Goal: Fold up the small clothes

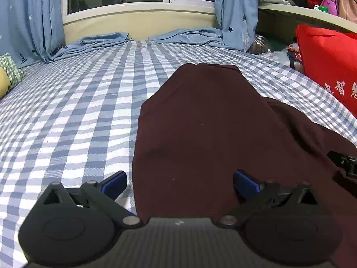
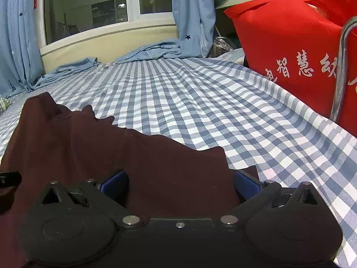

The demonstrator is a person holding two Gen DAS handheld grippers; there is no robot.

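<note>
A dark maroon garment (image 1: 200, 122) lies spread on the blue-and-white checked bed sheet (image 1: 78, 111). My left gripper (image 1: 179, 184) is open, its blue pads wide apart over the garment's near left edge. In the right wrist view the same garment (image 2: 100, 151) fills the lower left. My right gripper (image 2: 180, 184) is open over its near right corner, and cloth lies between the pads. The right gripper's tip shows at the left view's right edge (image 1: 344, 163); the left gripper's tip shows at the right view's left edge (image 2: 9, 177).
A red bag with white characters (image 2: 290, 51) stands on the bed's right side. Blue star curtains (image 1: 236, 11) hang at the window, their ends bunched on the far bed edge (image 1: 93, 44). A green checked cushion (image 1: 11, 69) lies far left. A cluttered shelf (image 1: 312, 0) is at the back right.
</note>
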